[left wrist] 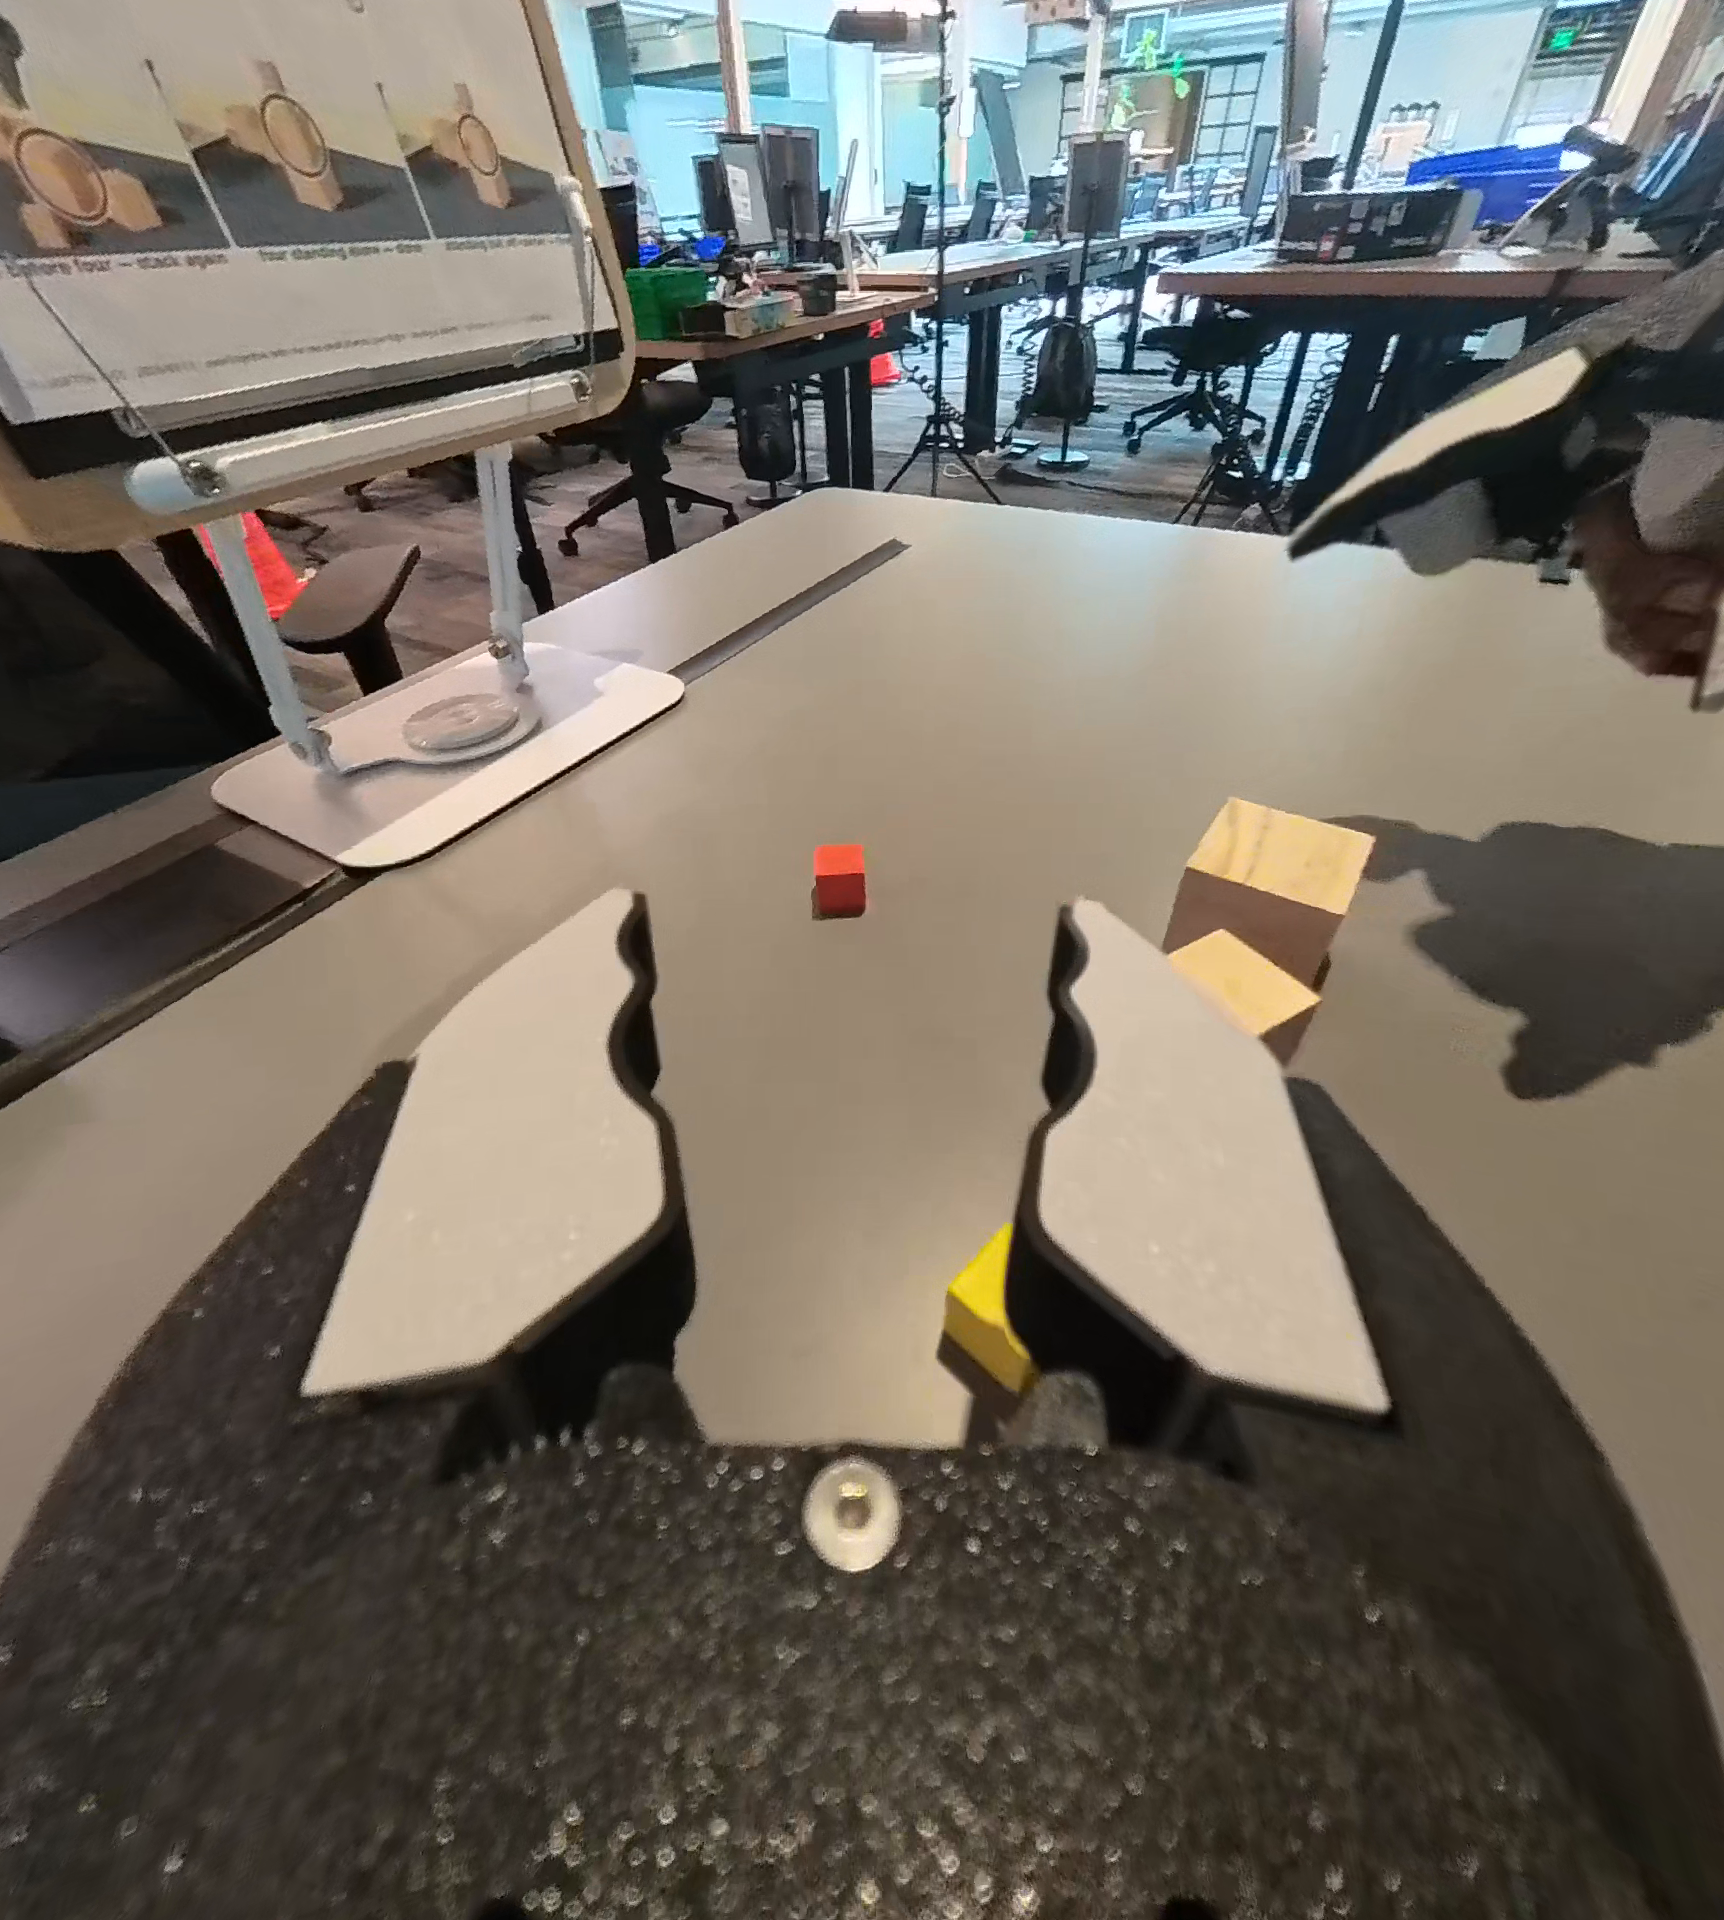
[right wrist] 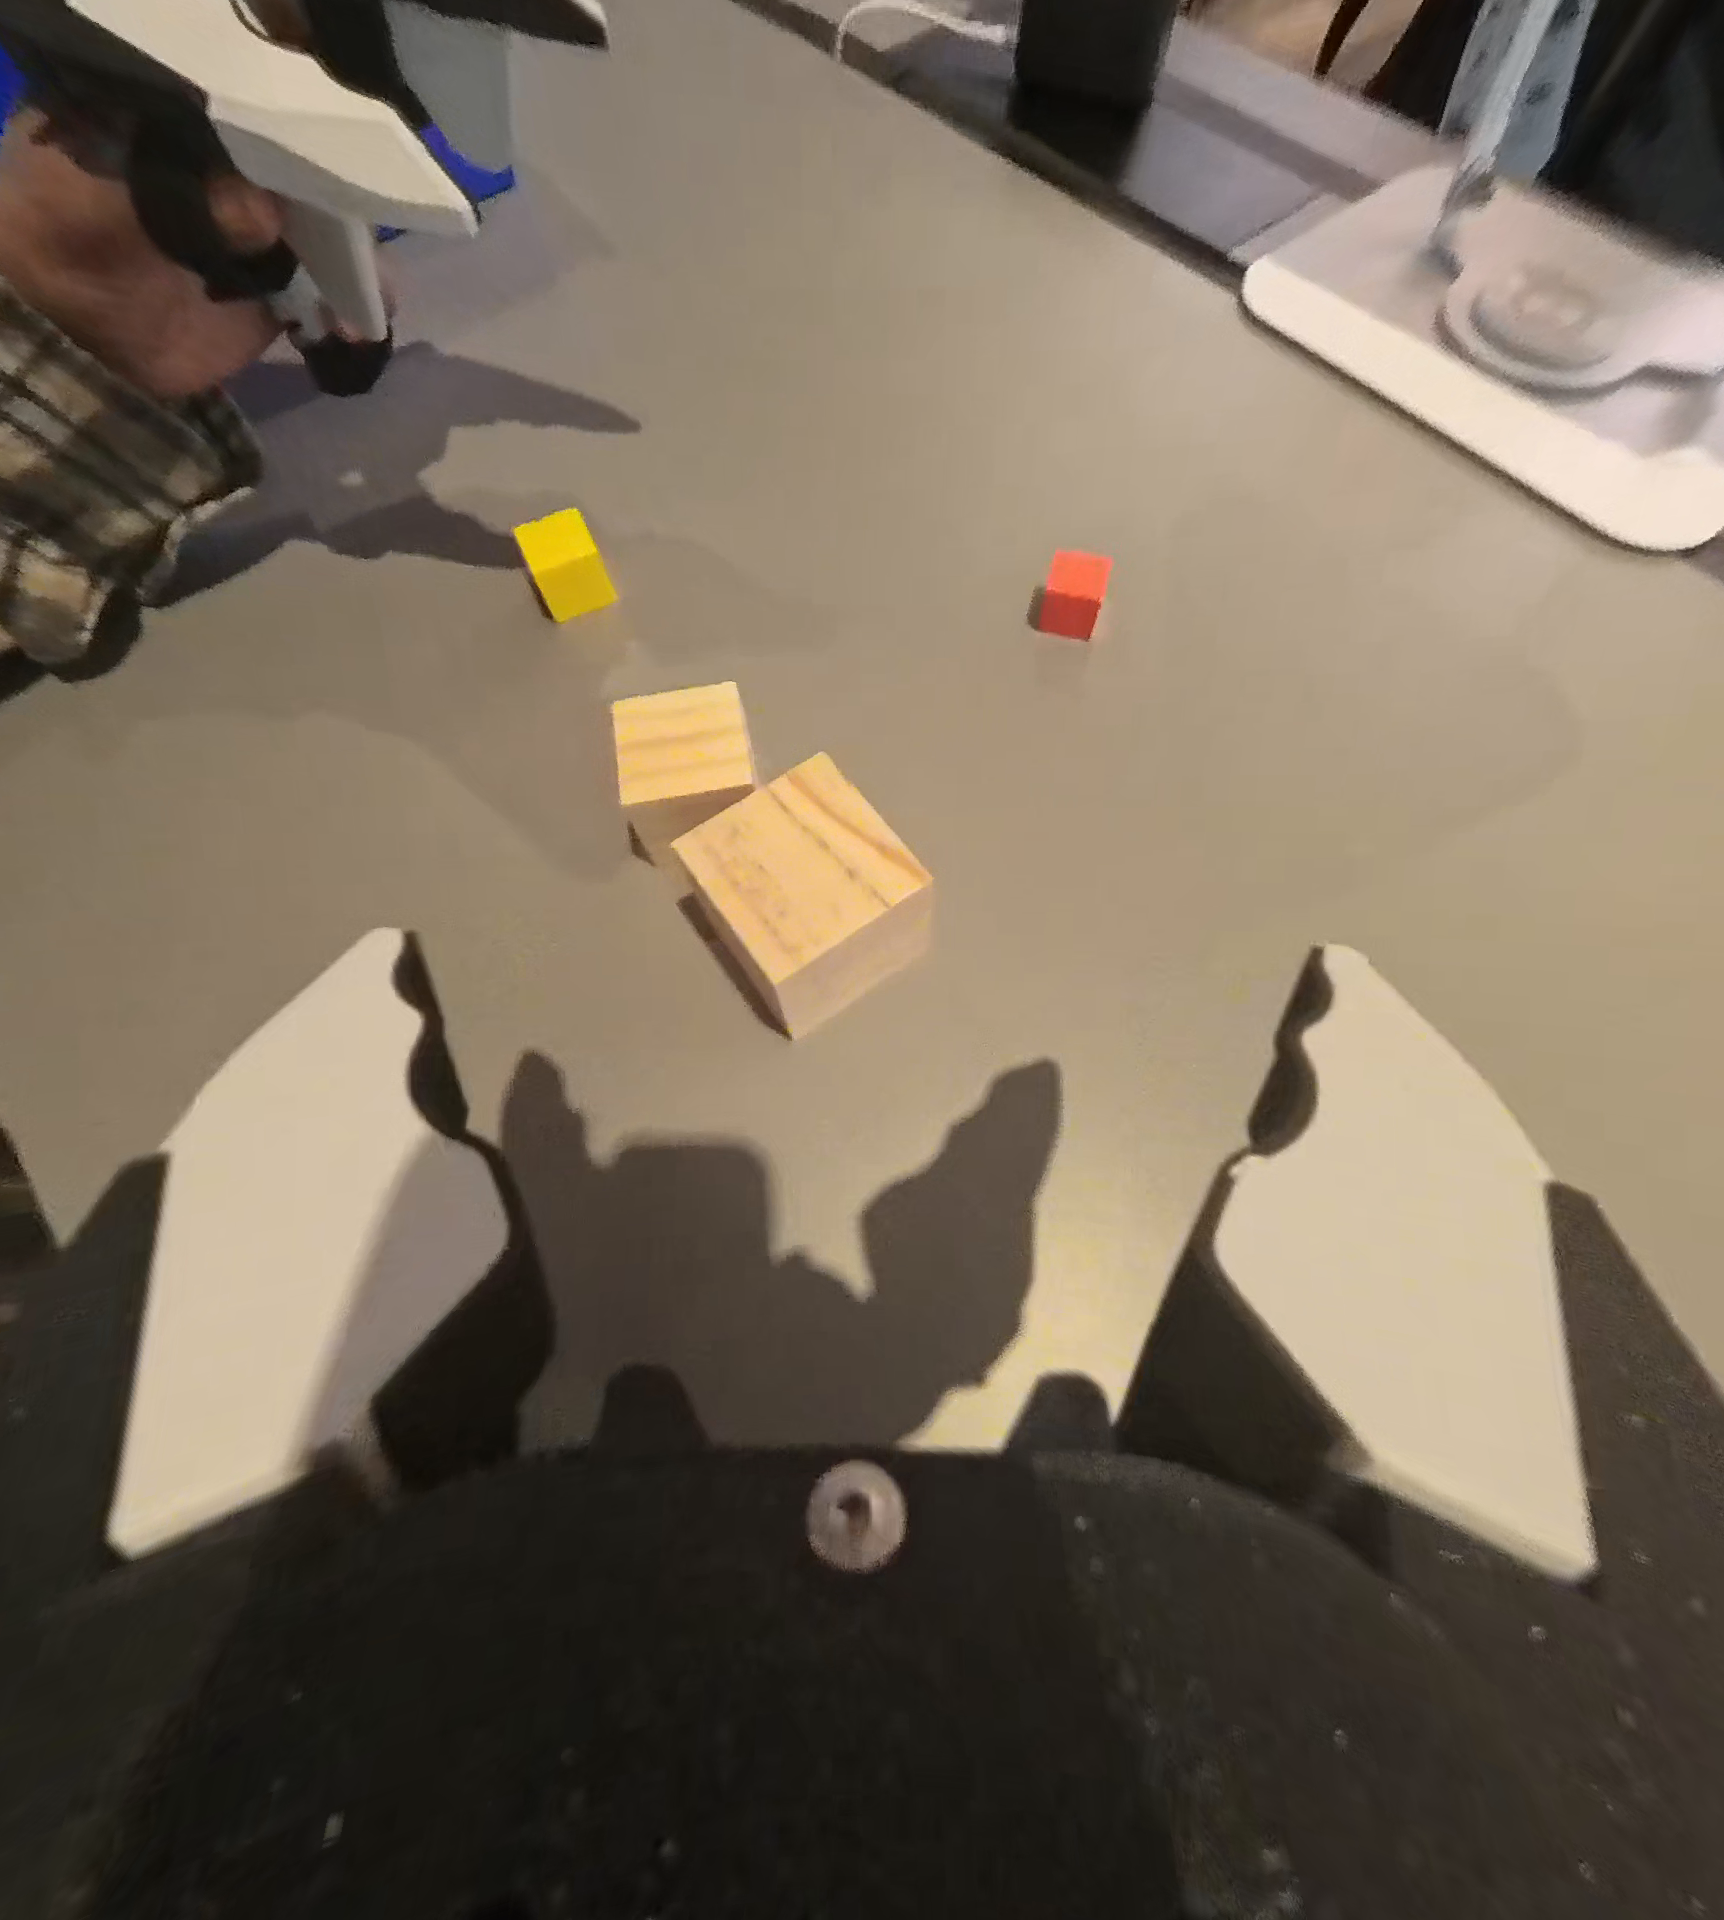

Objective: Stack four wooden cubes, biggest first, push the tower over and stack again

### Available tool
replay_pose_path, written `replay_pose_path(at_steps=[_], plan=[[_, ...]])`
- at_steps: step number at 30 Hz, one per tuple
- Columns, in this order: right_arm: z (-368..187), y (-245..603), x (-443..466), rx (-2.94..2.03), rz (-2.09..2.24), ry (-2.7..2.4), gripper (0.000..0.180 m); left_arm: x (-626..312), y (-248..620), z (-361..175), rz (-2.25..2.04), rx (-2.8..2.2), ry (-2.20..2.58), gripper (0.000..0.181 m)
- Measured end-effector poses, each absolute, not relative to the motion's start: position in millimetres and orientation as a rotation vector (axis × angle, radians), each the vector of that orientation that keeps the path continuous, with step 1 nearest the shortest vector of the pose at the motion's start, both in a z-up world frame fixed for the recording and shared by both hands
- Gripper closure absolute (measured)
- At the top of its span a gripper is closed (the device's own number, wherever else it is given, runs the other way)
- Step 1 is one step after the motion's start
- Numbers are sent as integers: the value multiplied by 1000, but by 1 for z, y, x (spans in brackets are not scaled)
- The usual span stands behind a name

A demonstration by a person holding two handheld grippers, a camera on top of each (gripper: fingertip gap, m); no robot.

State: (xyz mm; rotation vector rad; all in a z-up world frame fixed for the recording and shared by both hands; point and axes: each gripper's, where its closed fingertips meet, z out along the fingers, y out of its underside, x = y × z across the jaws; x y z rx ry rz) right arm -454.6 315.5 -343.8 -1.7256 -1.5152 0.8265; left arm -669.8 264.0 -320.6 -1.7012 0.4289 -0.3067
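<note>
A smooth grey worktop [right wrist: 1253,831] carries 4 scattered cubes. The left gripper [left wrist: 853,925] hovers half open and empty, the matte yellow cube [left wrist: 983,1304] beside its right finger. The right gripper [right wrist: 863,966] gapes wide, empty. The big pine cube [right wrist: 806,883] touches the medium one [right wrist: 681,743] mid-worktop; the red cube [right wrist: 1074,592] sits apart, toward the far-edge white stand base [right wrist: 1616,457].
</note>
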Motion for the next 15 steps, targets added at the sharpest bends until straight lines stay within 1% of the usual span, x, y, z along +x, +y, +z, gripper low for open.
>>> replay_pose_path(at_steps=[2,6,9,13,15], plan=[[-338,316,-455,-1652,835,-1498,33,-663,263,-322,-336,-1701,459,103],[-337,309,-449,-1608,941,-1512,34,-628,256,-340,-410,-1772,662,100],[-339,306,-443,-1563,955,-1535,34,-601,245,-360,-432,-1862,938,102],[-345,304,-435,-1505,952,-1569,34,-575,231,-368,-506,-1951,1270,110],[-349,304,-432,-1504,970,-1560,34,-569,233,-371,-486,-2000,1400,111]])
